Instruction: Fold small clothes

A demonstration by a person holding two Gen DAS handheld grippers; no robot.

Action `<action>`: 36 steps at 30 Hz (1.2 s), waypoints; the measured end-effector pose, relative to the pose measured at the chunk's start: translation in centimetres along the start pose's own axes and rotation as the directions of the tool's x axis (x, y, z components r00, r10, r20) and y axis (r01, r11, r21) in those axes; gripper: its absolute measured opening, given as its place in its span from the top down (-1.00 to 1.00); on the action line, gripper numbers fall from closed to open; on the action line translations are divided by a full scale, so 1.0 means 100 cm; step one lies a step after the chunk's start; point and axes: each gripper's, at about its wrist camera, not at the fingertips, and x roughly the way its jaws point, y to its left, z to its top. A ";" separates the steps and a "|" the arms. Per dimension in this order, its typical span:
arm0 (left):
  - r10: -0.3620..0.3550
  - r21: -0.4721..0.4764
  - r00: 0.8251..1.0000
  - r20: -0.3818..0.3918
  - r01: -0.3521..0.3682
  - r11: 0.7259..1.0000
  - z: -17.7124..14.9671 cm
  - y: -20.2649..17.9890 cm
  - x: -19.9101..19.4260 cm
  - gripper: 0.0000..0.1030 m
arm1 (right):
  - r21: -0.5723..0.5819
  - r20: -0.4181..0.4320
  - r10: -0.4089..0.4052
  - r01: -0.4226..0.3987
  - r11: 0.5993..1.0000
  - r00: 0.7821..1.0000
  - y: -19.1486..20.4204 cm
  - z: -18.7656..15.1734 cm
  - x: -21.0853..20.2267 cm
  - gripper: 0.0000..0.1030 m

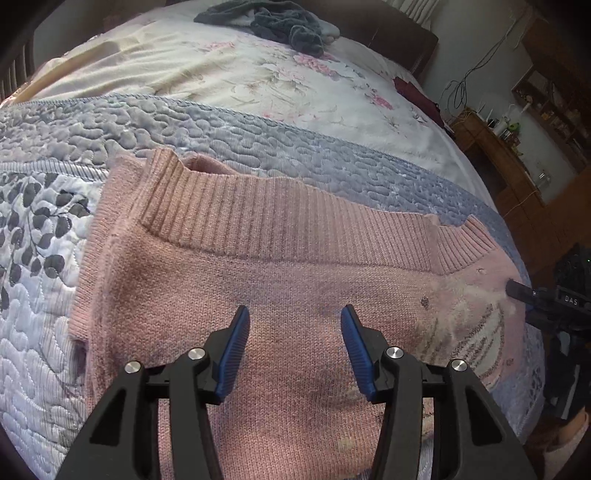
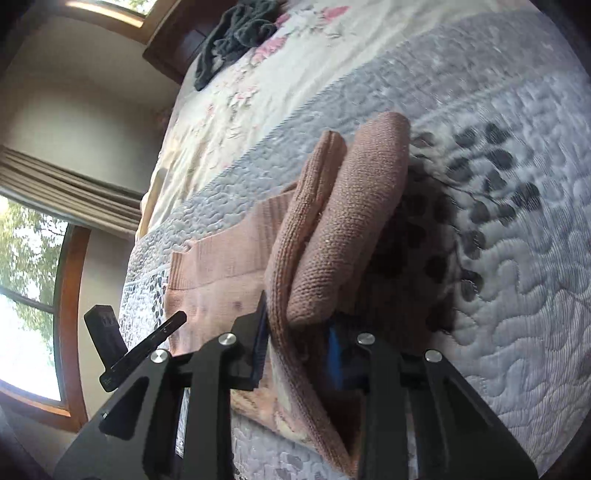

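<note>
- Pink knit sweater (image 1: pixel 280 295): lies on the bed's grey quilt (image 1: pixel 258 140), ribbed band away from me; one side is lifted and doubled over, I judge to carry it across the body as a fold.
- My left tool (image 1: pixel 294 334): jaws spread wide, gripping nothing, poised over the flat middle of the sweater, probably ready to pin it while the fold comes over.
- My right tool (image 2: pixel 297 343): clamped on a thick roll of the sweater's fabric (image 2: pixel 343 221), which stands up from the quilt between the blue pads (image 2: pixel 334 350).
- Dark grey clothes (image 1: pixel 273 22): heaped at the far end of the bed on the floral sheet (image 1: pixel 221 74), well apart from the sweater; not yet folded.
- Containers: none in view for the clothes; shelves (image 1: pixel 554 103) beside the bed hold small items I cannot identify.
</note>
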 end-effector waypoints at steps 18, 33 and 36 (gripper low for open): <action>-0.114 -0.127 0.993 0.036 0.117 0.985 0.006 0.032 -0.019 0.01 | -0.318 -0.205 -0.201 0.129 0.939 0.958 0.144 -0.031 0.135 0.41; -0.238 -0.201 0.971 0.019 0.237 0.950 0.013 0.014 -0.004 -0.01 | -0.134 -0.143 -0.026 0.007 0.991 0.989 0.121 -0.008 0.065 0.02; -0.264 -0.193 0.964 0.012 0.262 0.946 0.015 0.000 0.004 -0.04 | -0.135 -0.080 -0.105 0.093 0.986 0.991 0.098 -0.002 0.040 0.02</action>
